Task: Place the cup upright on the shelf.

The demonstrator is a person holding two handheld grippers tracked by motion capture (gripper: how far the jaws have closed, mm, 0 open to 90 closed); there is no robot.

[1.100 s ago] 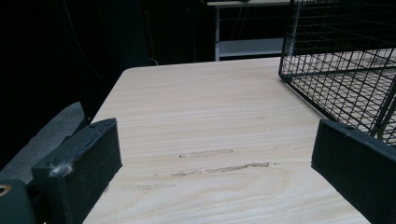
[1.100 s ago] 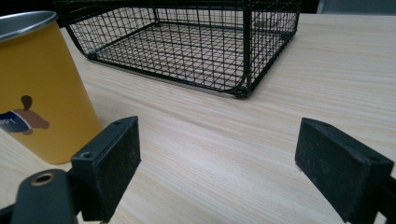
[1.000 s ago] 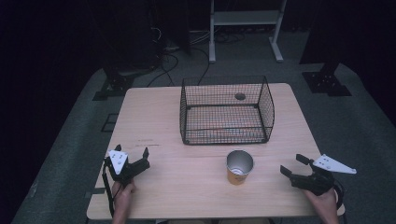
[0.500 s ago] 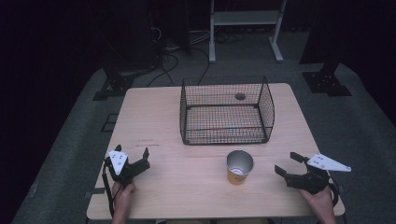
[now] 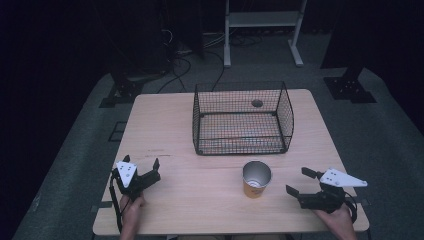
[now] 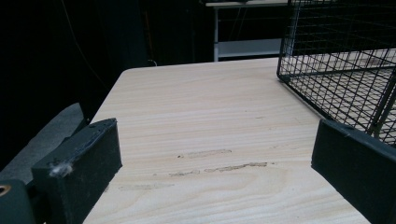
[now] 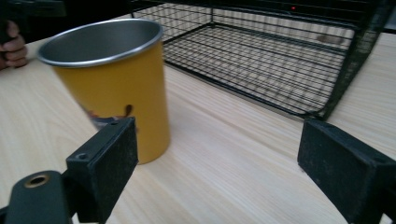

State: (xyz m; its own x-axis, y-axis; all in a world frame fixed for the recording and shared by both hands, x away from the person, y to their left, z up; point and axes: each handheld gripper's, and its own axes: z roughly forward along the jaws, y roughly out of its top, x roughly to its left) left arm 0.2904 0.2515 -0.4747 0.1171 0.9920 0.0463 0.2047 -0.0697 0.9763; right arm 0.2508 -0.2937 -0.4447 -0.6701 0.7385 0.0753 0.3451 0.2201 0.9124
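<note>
One yellow cup (image 5: 257, 179) with a bare metal rim stands upright on the wooden table (image 5: 165, 130), just in front of the black wire basket (image 5: 242, 119) and apart from it. Right gripper (image 5: 301, 182) rests on the table to the right of the cup, jaws spread wide, pointing toward it without contact. Left gripper (image 5: 142, 166) sits well to the left of the cup, near the table's front edge, jaws likewise spread and holding nothing.

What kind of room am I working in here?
Likely a lab or recording studio, not a home: dark drapes surround a lone wooden table, cables trail across grey carpet, and stand bases flank it.
</note>
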